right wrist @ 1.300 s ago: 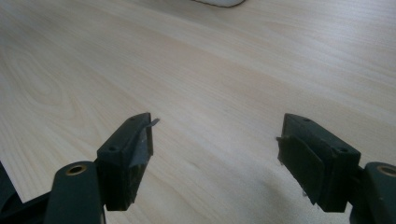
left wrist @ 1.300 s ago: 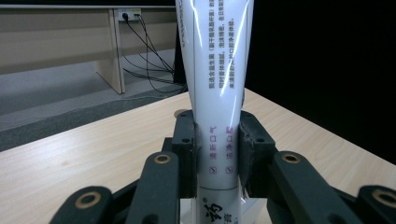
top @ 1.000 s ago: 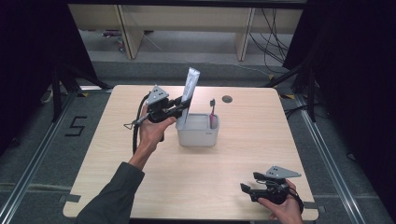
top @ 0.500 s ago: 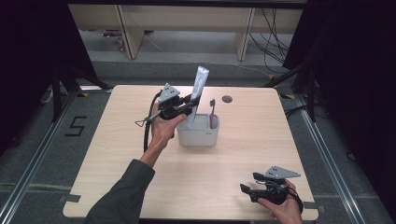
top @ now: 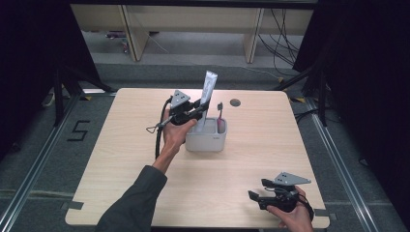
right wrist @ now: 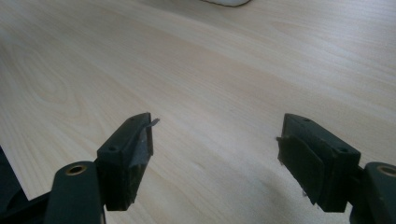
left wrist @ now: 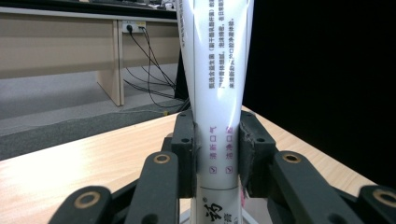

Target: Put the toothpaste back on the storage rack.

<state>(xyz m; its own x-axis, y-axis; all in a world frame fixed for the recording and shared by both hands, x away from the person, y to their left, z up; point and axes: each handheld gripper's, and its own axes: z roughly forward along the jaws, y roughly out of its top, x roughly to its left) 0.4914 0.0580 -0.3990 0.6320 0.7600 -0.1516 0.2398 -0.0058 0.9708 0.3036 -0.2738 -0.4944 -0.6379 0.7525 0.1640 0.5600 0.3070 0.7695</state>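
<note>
A pale wood surface (top: 145, 145) with rounded corners stands on grey floor, black curtains at both sides and a light bench behind it. Near its middle, toward the far edge, the left gripper (top: 199, 110) is clamped on a white tube (top: 208, 89), upright over a grey holder (top: 207, 140). By the near right corner the right gripper (top: 255, 195) rests with its jaws apart.

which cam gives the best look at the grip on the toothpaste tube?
The left gripper view: the left gripper has both pads pressed flat on the white toothpaste tube, which stands upright with its print readable. The high view shows the tube small, its lower end going into the grey holder. The right gripper view offers open jaws over bare table.
</note>
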